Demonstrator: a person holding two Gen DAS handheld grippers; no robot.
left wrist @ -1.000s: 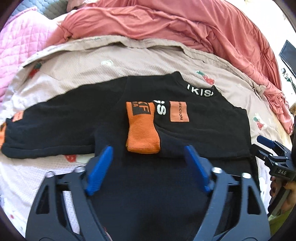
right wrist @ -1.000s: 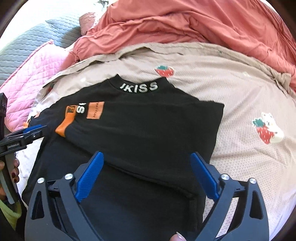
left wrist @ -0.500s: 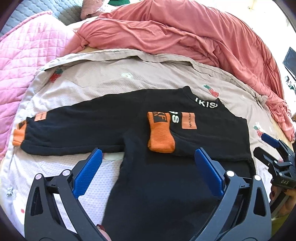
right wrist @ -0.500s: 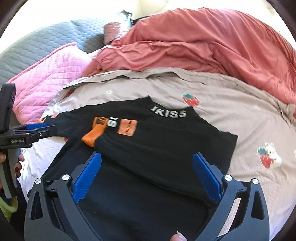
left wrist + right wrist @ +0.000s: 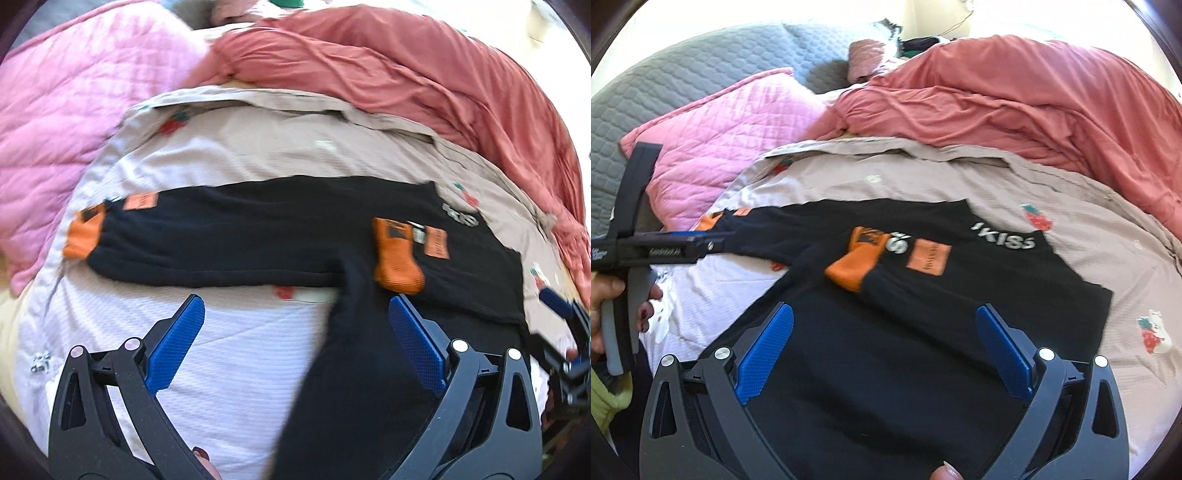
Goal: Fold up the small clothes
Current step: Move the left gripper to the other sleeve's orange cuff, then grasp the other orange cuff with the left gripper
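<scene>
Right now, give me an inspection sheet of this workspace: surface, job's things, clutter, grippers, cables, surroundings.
Surface: beige strawberry-print sheet spread over the bed, lightly wrinkled.
Job's things: black sweatshirt lying flat, collar away from the cameras; one sleeve folded across the chest, its orange cuff near the middle; the other sleeve stretched out sideways, its orange cuff at the far end.
Clutter: nothing seen on the sheet besides the sweatshirt.
Grippers: left gripper open, above the sheet and the sweatshirt's edge, holding nothing; right gripper open over the sweatshirt body, holding nothing.
Cables: a thin cord on the far wall, too small to judge.
Surroundings: pink quilt, grey quilt, rumpled red blanket.
</scene>
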